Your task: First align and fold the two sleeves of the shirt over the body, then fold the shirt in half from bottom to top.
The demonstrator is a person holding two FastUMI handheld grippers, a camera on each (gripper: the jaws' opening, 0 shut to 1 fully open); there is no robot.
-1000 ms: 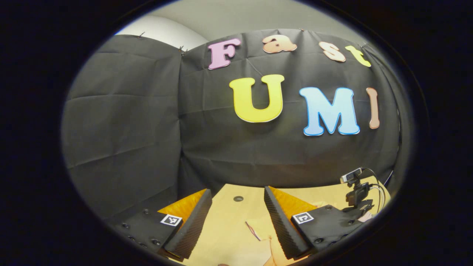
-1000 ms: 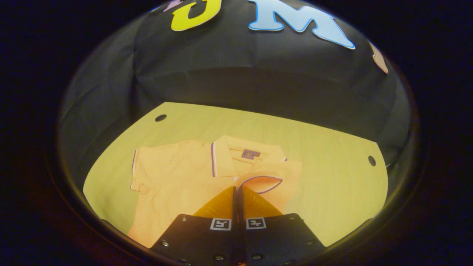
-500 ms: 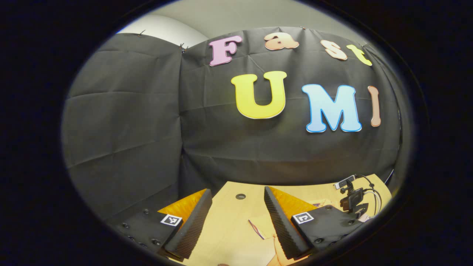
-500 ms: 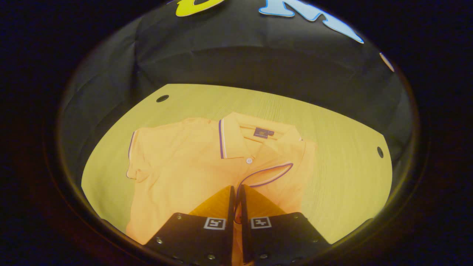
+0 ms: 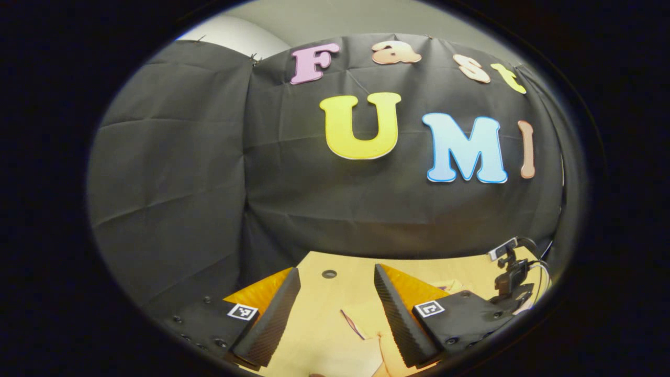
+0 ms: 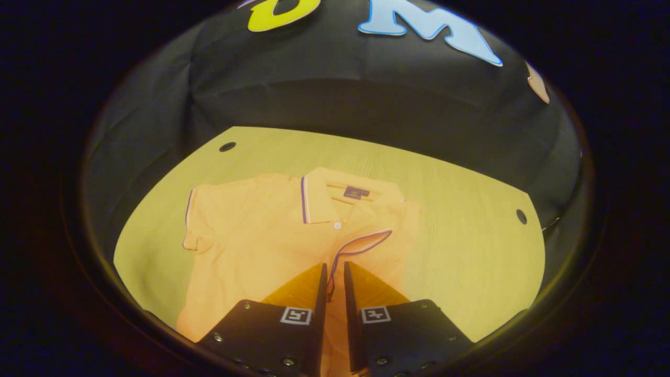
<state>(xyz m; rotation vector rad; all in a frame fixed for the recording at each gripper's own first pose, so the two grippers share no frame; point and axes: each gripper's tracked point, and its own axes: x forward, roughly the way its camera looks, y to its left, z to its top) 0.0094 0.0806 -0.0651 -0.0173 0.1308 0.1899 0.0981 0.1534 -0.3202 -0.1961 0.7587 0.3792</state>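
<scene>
My right fingers [image 6: 333,277] stand slightly parted around the trimmed cuff of the sleeve [image 6: 366,242] folded over the orange shirt [image 6: 261,241] lying flat on the counter [image 6: 471,251], though whether they pinch it I cannot tell, while my left fingers [image 5: 335,309] gape wide, holding nothing.

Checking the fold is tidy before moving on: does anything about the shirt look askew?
The orange polo shirt has one trimmed sleeve folded over its body; the other sleeve lies spread on the wooden table. Nothing looks damaged.
</scene>
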